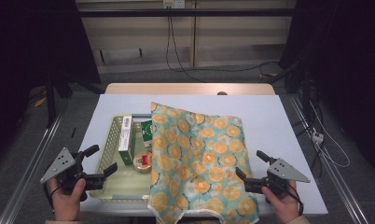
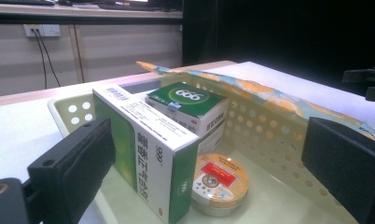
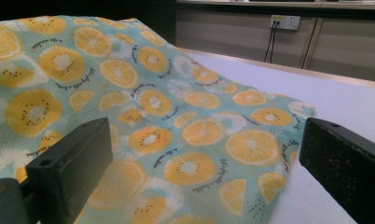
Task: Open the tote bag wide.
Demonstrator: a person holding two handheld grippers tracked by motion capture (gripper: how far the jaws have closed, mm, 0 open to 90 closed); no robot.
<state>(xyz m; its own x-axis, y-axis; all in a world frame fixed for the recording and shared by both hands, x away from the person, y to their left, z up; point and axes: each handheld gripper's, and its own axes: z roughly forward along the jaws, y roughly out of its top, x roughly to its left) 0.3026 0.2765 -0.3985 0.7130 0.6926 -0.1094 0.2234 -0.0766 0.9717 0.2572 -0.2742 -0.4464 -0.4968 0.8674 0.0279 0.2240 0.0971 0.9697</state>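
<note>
at the table's near edge, the left gripper (image 1: 103,161) hangs with jaws wide apart and empty, just beside the pale green basket (image 1: 107,140) that holds a tall box (image 2: 143,149), a green box (image 2: 188,105) and a round tin (image 2: 220,182). the right gripper (image 1: 252,168), also wide and empty, sits just beside the orange-print cloth (image 1: 199,158), which drapes over the basket's right side and the white table (image 1: 283,126).

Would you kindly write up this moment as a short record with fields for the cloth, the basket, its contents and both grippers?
cloth: fruit-print cloth spread on the table, its left part draped over the basket's right side
basket: pale perforated basket, partly uncovered
contents: tall green-and-white box, smaller green box, round tin
left gripper: open, empty, beside the basket
right gripper: open, empty, at the cloth's right edge
</note>
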